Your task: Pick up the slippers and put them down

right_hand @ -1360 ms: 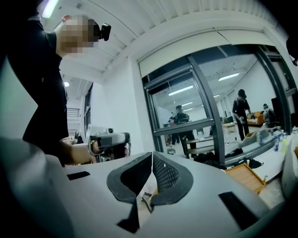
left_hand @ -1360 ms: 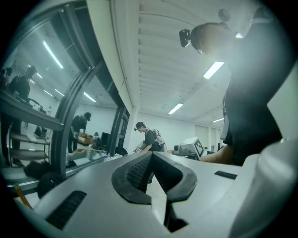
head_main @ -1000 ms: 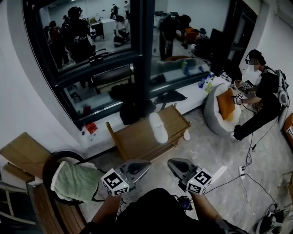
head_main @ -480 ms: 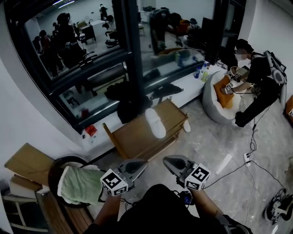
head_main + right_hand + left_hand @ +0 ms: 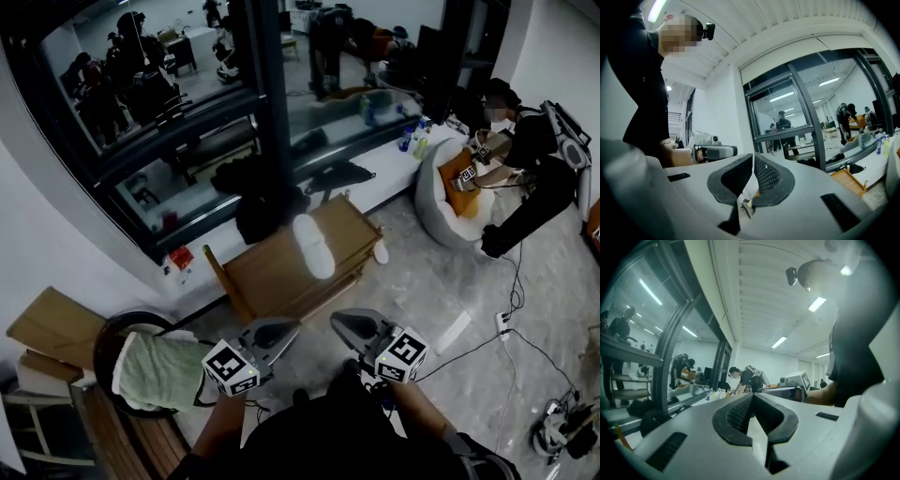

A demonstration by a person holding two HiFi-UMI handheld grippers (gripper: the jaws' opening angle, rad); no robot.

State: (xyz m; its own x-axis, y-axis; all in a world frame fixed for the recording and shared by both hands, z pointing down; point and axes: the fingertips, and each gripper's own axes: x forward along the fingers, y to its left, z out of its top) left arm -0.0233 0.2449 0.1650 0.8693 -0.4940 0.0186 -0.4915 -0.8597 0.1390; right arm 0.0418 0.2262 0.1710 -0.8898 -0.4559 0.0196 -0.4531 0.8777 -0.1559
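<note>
The person is closing in on the low wooden slatted surface (image 5: 267, 281). Over the last second the whole scene has been sliding in the head view while the two tools are keeping the same pose ahead of the body. The left hand-held gripper (image 5: 292, 325) and the right hand-held gripper (image 5: 336, 320) are both pointing level, side by side. Each has its jaws pressed together and is carrying nothing.

The white fabric slipper (image 5: 312, 246) is lying flat on top of the surface, untouched and still apart from both tools. A small white object (image 5: 380, 252) is sitting just beside the surface's right end. It may be the second slipper, but it is too small to tell.

The pick-up is not yet starting. This looks like the approach, and the jaws will need opening before either tool can take the slipper.
</note>
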